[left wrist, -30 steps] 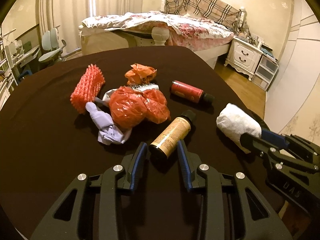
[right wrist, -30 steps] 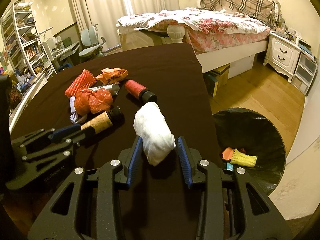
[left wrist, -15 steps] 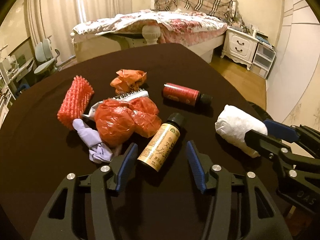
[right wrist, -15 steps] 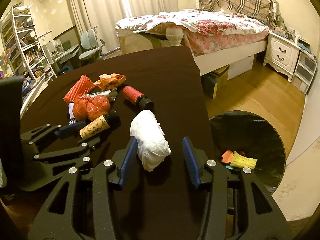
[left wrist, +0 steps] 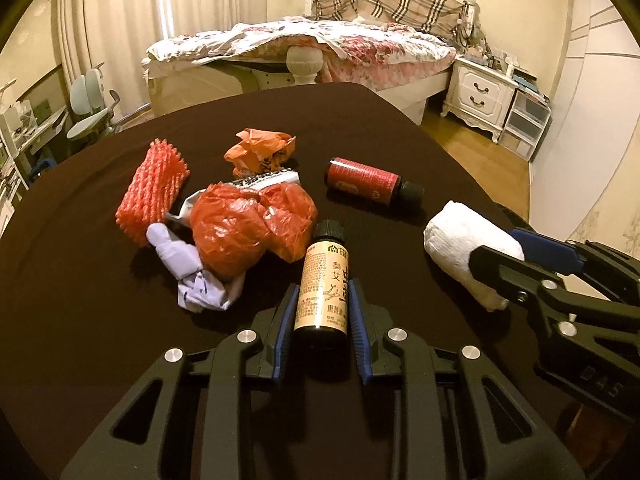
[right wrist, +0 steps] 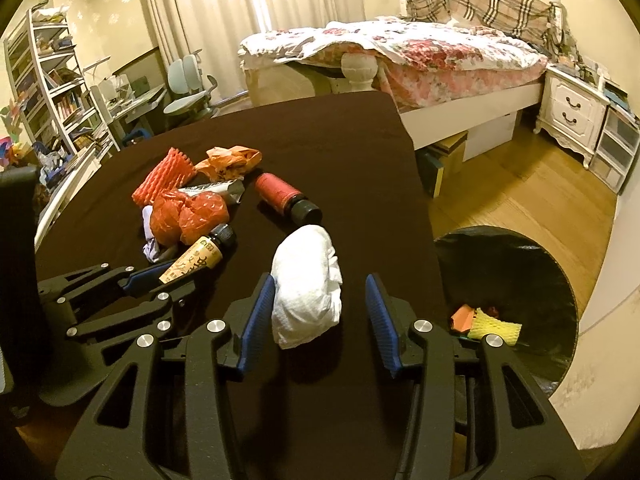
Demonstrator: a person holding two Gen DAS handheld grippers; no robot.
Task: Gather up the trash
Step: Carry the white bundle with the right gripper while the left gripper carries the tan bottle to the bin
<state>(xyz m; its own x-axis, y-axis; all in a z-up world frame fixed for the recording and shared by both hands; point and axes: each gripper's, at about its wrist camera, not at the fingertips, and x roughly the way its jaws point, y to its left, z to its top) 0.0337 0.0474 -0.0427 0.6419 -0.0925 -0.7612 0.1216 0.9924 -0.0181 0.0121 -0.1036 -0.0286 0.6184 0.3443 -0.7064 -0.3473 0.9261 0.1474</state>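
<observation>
Trash lies scattered over the dark table (left wrist: 400,128), and nearest to me are the two pieces I am working on. My left gripper (left wrist: 322,320) has just been closing, and its blue pads now pinch the tan-labelled bottle (left wrist: 323,280) low on its body. My right gripper (right wrist: 320,312) stands spread around the white paper wad (right wrist: 306,280) — one pad brushes it, the other is clear, so nothing is held there yet. Further out sit the red plastic bag (left wrist: 248,232), the lilac scrap (left wrist: 192,276), the red foam net (left wrist: 154,188), the red bottle (left wrist: 366,180) and the orange wrapper (left wrist: 260,150). The black-lined bin (right wrist: 516,280) waits off the table's right edge. The bottle is round and gripped near its base — I judge it could pivot or slip when lifted.
</observation>
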